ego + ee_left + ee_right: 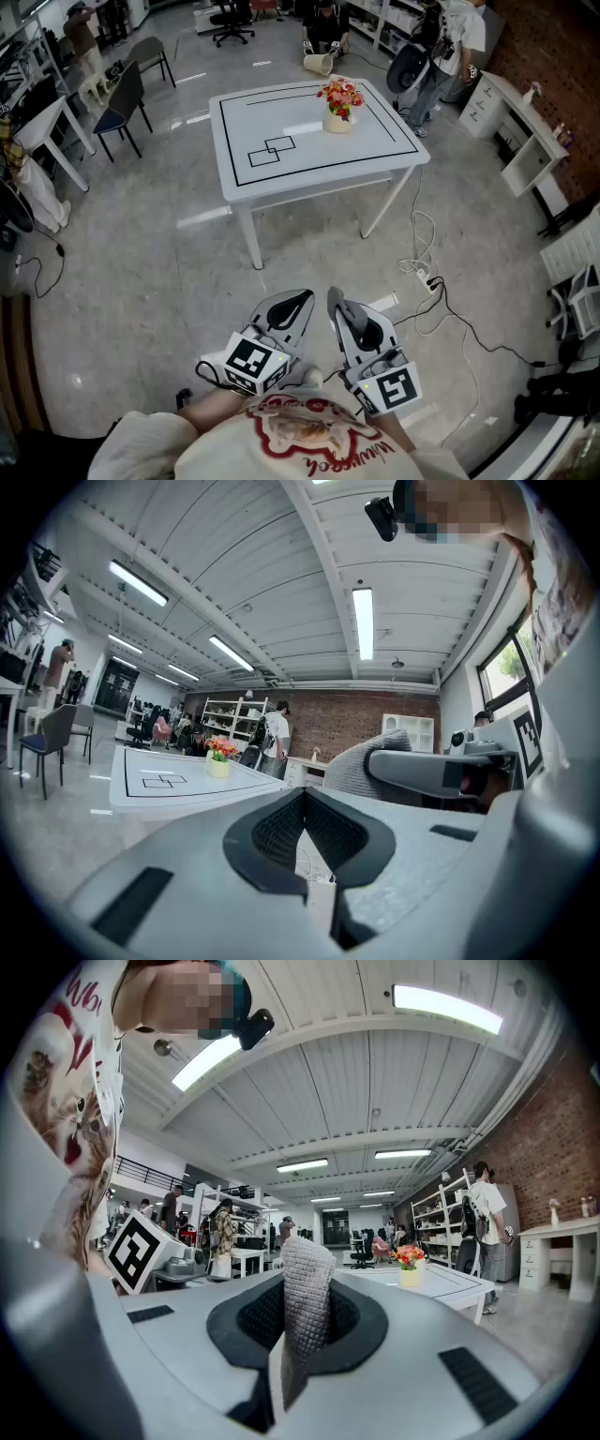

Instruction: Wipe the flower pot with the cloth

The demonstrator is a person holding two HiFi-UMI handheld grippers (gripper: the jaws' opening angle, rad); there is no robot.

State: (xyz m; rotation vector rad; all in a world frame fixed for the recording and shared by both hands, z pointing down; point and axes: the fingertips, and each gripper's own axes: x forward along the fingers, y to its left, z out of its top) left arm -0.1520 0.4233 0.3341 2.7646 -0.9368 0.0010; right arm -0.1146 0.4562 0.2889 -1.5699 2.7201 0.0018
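Note:
The flower pot (337,111), pale yellow with red and orange flowers, stands at the far side of the white table (281,178), well ahead of both grippers. Held close to the person's body, my left gripper (296,302) is shut with nothing between its pads. My right gripper (336,302) is shut on a grey waffle-weave cloth (305,1302) that stands up between its pads. The left gripper view shows the pot (218,759) far off and the cloth (375,761) in the right gripper. In the right gripper view the pot (408,1269) sits on the table (450,1286).
Black lines are marked on the tabletop. A power strip (427,278) and cables lie on the floor right of the table. Chairs (127,98) stand at the left, a white desk (520,122) at the right, a tipped bin (319,63) and people behind the table.

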